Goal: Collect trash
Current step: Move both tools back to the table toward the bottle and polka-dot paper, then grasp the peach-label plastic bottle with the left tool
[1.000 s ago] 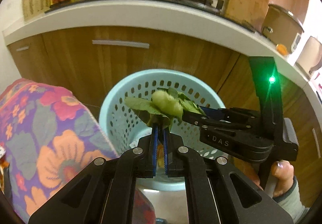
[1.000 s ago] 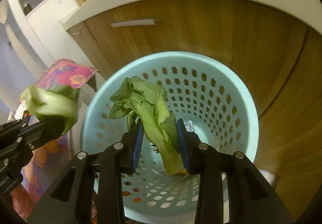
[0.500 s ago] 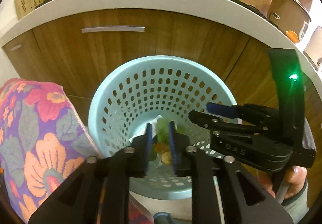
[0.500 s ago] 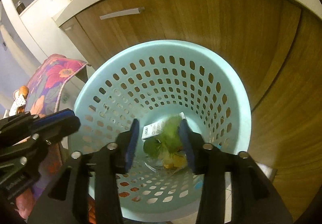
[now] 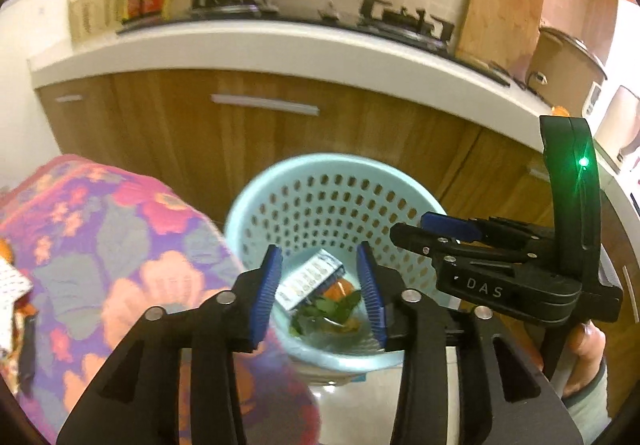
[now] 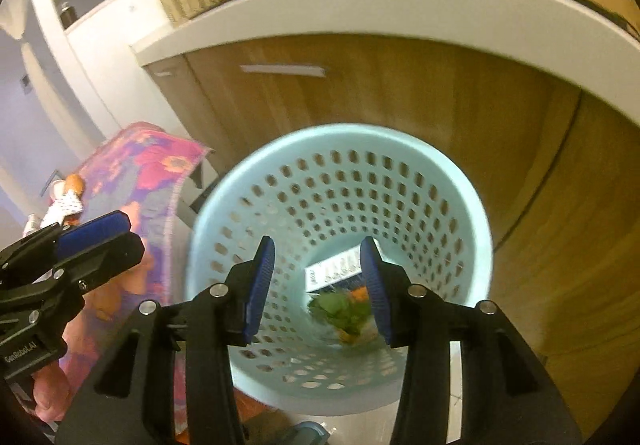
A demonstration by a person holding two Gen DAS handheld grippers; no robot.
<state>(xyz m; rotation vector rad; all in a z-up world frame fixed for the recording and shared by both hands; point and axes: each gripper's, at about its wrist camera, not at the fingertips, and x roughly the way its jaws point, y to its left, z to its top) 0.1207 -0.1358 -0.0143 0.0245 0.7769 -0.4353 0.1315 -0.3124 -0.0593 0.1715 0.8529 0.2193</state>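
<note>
Left wrist view. Change: a second ago the left gripper pinched a leafy vegetable scrap above the pale blue basket; that scrap is gone from the jaws and green leaves now lie at the basket bottom. The jaws have just been opening, with nothing between them. State: blue pads well apart, touching nothing, poised above the near rim. Also in the basket: a white printed packet beside the leaves, and orange peel touching them. The right gripper enters from the right, over the basket's right rim, empty. A floral cloth lies left of the basket; wooden cabinets stand behind.

Right wrist view. Change: a second ago the right gripper clamped a green stalk with leaves; it has let go, and the greens rest in the bottom of the basket. Its jaws have opened further within the last second and now stand apart, holding and touching nothing. The packet lies just far of the greens. The left gripper shows at the left edge, beside the basket, over the floral cloth, empty.

Judgement: both scraps are delivered; this drop is complete, and further trash, if any, remains to be fetched.
</note>
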